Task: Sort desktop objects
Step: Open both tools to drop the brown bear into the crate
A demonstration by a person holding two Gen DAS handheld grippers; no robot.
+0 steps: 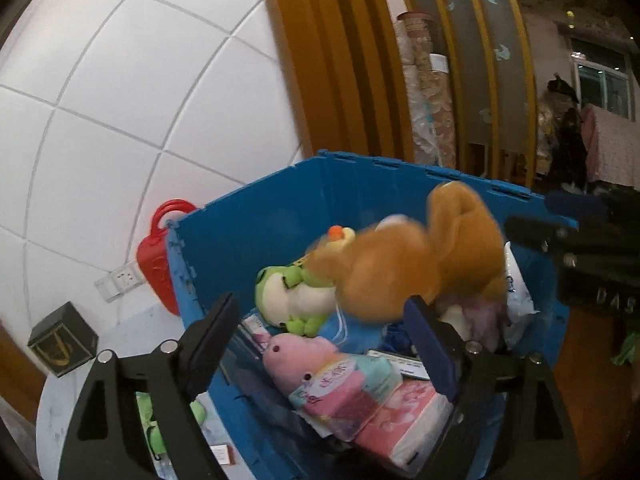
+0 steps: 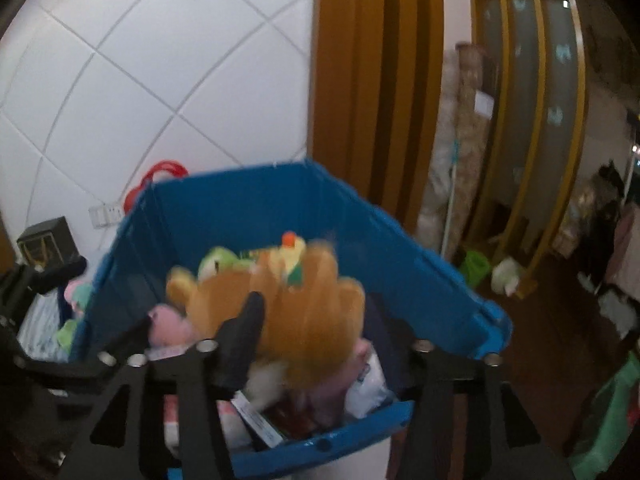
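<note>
Where we hover: both grippers above blue crate (image 1: 248, 232), rim just below.
Room: white tiled wall (image 1: 120, 80) behind; wood door frame (image 1: 320, 60) to the right.
Crate: hard plastic, ribbed rim, sits on desk (image 1: 60, 412).
Contents: brown plush (image 1: 408, 264), blurred, on top; green frog plush (image 1: 288, 296); pink plush (image 1: 296, 356); packets.
Left gripper (image 1: 320, 320): our jaws released, nothing between.
Right gripper (image 2: 320, 320): jaws apart, plush free beyond them.

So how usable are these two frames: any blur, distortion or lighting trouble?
Left wrist view: brown plush toy is motion-smeared, while the blue crate and green frog plush stay fairly sharp; wall tile lines bow from the fisheye. Right wrist view: softer all over, the brown plush toy streaked; the room at right is dim.
</note>
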